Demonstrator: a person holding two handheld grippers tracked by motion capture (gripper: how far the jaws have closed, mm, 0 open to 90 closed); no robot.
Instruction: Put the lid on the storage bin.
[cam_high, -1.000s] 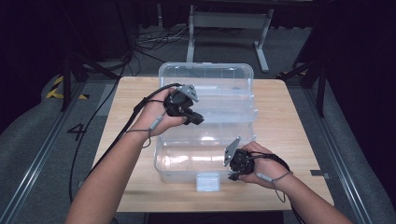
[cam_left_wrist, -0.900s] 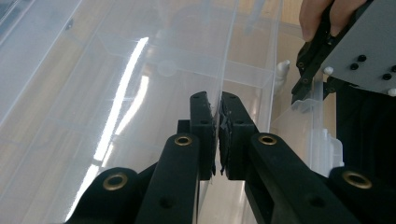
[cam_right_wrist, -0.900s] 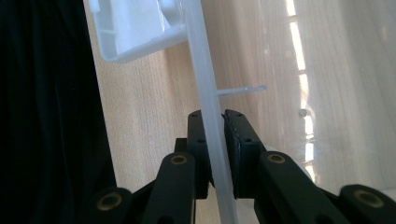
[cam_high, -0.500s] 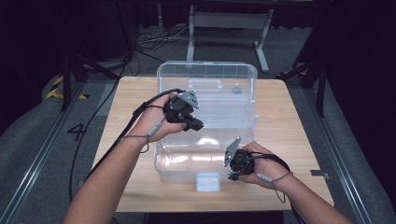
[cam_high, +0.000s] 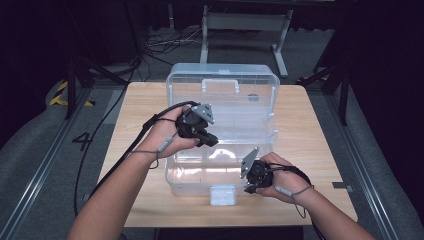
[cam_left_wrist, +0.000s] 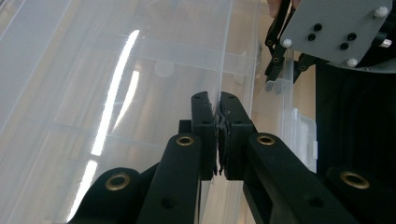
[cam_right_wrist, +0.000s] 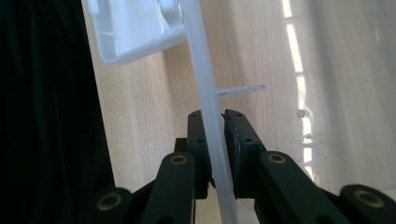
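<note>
Wooden table (cam_high: 320, 140); both hand-held grippers clamp clear box (cam_high: 222, 90); floor mark "4" (cam_high: 82, 141).

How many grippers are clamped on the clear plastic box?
2. The left gripper grips an inner wall of the clear plastic box near its middle; the right gripper grips its near rim.

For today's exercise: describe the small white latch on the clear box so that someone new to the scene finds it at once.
Start at the wooden table and its clear plastic box. Follow the box's near rim to its middle. The latch hangs there, an opaque white tab, unlike the see-through walls around it.
</note>
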